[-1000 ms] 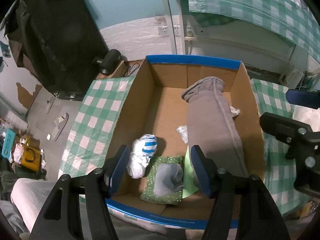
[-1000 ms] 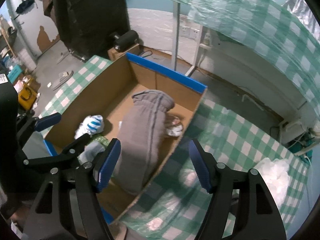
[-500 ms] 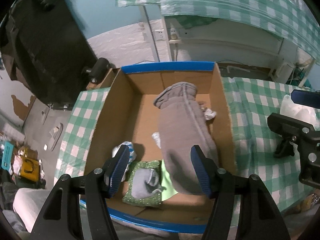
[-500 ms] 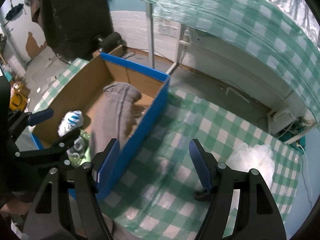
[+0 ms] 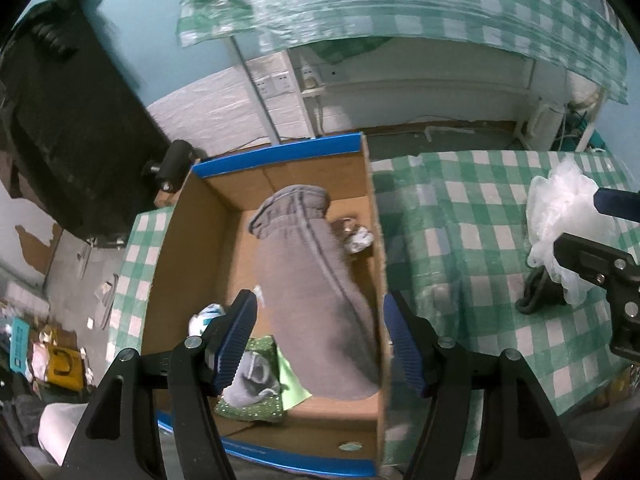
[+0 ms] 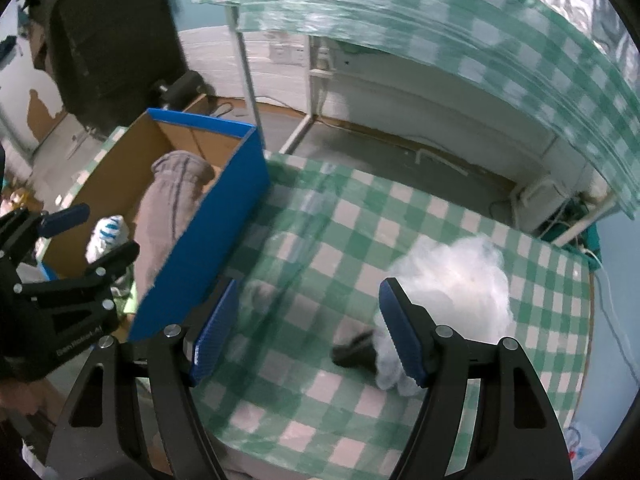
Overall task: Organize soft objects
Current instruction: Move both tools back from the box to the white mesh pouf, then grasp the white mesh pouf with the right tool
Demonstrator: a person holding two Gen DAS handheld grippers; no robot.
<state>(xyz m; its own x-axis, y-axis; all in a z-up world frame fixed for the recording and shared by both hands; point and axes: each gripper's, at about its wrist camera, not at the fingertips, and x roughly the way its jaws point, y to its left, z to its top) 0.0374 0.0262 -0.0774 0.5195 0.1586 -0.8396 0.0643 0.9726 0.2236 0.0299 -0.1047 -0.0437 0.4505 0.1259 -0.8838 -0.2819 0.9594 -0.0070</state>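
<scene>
A fluffy white wad of translucent stuffing [image 6: 460,276] lies on the green-and-white checked desk [image 6: 320,264], well apart from the blue-edged cardboard box [image 6: 208,236] and seemingly the last soft piece outside it. A small dark object [image 6: 354,354] sits touching its near edge; what it is cannot be made out. In the box a rolled grey knit garment [image 5: 312,300] already lies lengthwise, with a white-and-blue striped bundle [image 5: 208,316] and a green glittery pad [image 5: 256,396] beside it at the near end and a crumpled white scrap [image 5: 360,240] toward the far corner.

The right tongs [image 6: 308,328] hang released over bare cloth, nothing between them, with the wad just beyond the right-hand pad. The left tongs [image 5: 318,340] hover above the near end of the box; their jaws are opening and grip nothing, the grey garment showing below the gap.

Judging from this, the risk is in the pickup. The wad is loose and airy, so a shallow pinch may tear off only a tuft or let it slip. Closing low could also catch the dark object or drag the desk's plastic cover.
</scene>
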